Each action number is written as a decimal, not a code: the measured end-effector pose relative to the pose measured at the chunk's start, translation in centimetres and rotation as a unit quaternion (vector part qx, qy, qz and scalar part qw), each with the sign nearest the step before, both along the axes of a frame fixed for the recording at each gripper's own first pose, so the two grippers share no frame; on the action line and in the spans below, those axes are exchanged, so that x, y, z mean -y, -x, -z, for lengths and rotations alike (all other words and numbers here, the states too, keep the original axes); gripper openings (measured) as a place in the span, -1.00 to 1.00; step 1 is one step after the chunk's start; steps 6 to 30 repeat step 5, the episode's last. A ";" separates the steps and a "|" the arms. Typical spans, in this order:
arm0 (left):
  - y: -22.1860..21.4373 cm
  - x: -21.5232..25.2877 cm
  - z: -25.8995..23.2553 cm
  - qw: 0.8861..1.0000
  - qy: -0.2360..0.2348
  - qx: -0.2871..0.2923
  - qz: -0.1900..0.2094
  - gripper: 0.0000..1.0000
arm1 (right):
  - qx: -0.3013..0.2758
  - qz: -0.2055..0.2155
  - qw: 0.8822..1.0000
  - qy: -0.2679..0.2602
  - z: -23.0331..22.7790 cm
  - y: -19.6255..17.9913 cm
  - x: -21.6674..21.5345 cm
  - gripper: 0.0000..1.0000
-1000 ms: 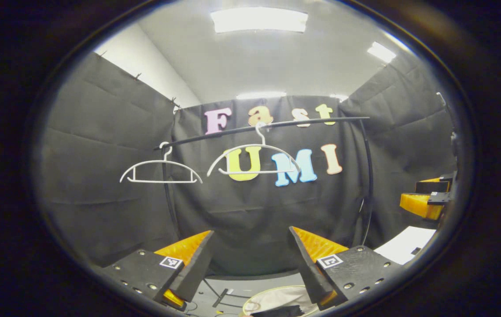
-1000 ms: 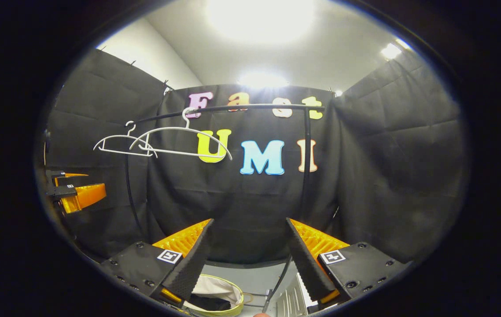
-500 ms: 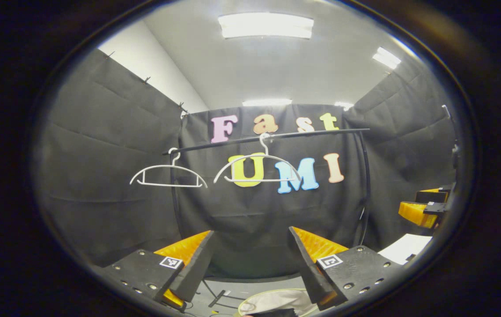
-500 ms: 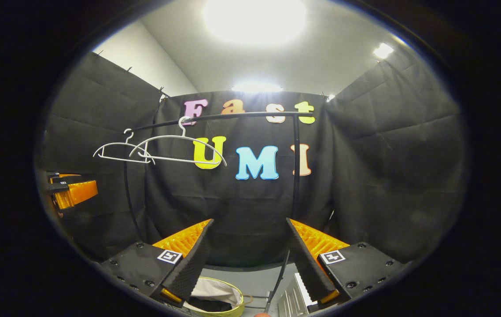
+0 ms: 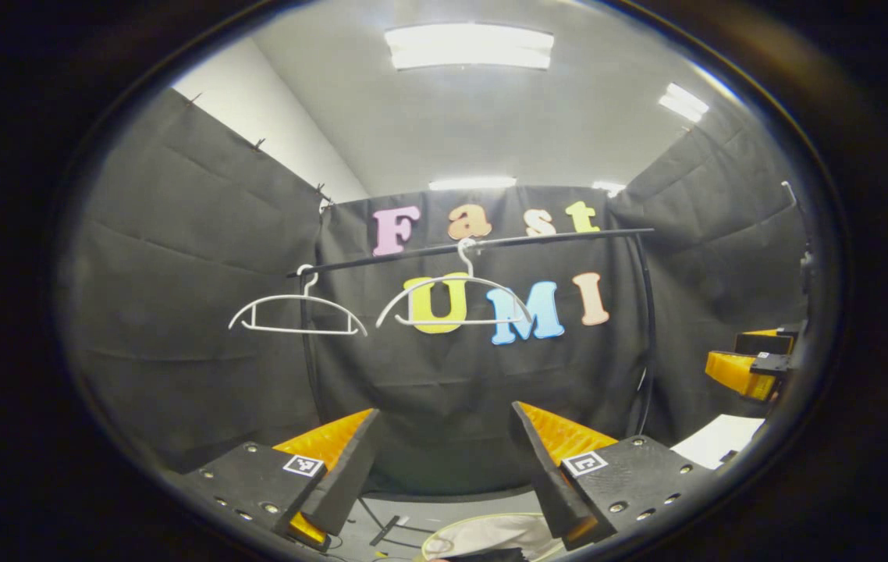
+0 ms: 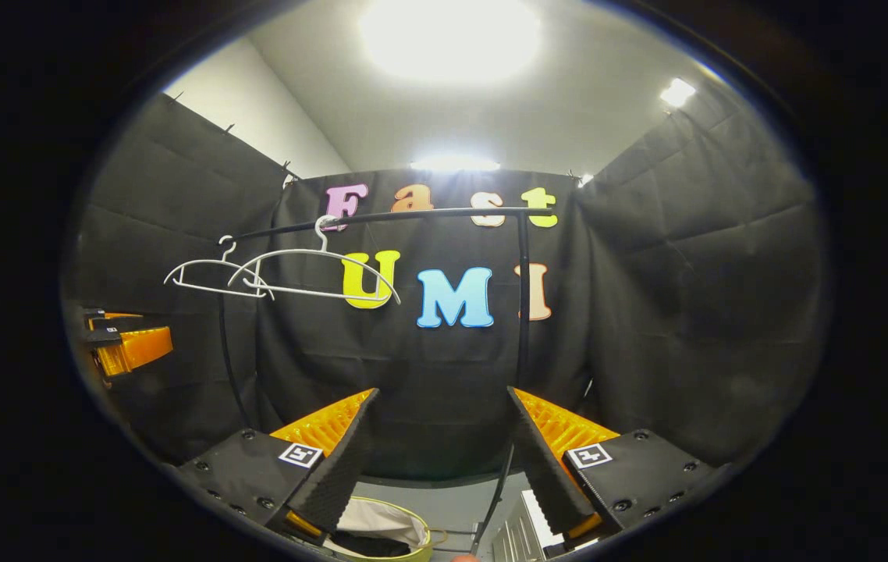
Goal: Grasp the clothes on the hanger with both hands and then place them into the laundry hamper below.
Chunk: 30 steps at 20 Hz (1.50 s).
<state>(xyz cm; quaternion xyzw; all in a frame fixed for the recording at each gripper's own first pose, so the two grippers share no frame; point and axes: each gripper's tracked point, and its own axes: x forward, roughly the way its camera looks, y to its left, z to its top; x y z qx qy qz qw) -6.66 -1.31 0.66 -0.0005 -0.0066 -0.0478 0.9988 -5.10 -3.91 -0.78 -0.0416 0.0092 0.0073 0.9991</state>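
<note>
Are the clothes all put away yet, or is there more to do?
Looks nearly done. Both hangers on the rail are bare, and cloth lies in the hamper below. The left gripper and right gripper are open, holding nothing.

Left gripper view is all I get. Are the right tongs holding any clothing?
Observer: No. In the right gripper view the right tongs stand open with nothing between them.
Operator: Anything in the hamper?
Observer: Yes. A dark garment lies against the white lining of the hamper.
Operator: Where do my left tongs sit from over there?
Observer: The left tongs are at that view's left edge, lower than the two bare hangers and clear of them.
</note>
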 end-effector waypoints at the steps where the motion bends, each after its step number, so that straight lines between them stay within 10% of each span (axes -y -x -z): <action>1: -0.2 0.0 -0.1 1.000 0.002 0.001 0.000 0.88 | 0.001 0.000 1.000 0.001 0.0 -0.1 0.0 0.94; 30: -0.6 0.2 -0.1 1.000 0.008 0.002 0.005 0.87 | 0.005 0.000 1.000 0.003 -0.3 -0.5 0.1 0.96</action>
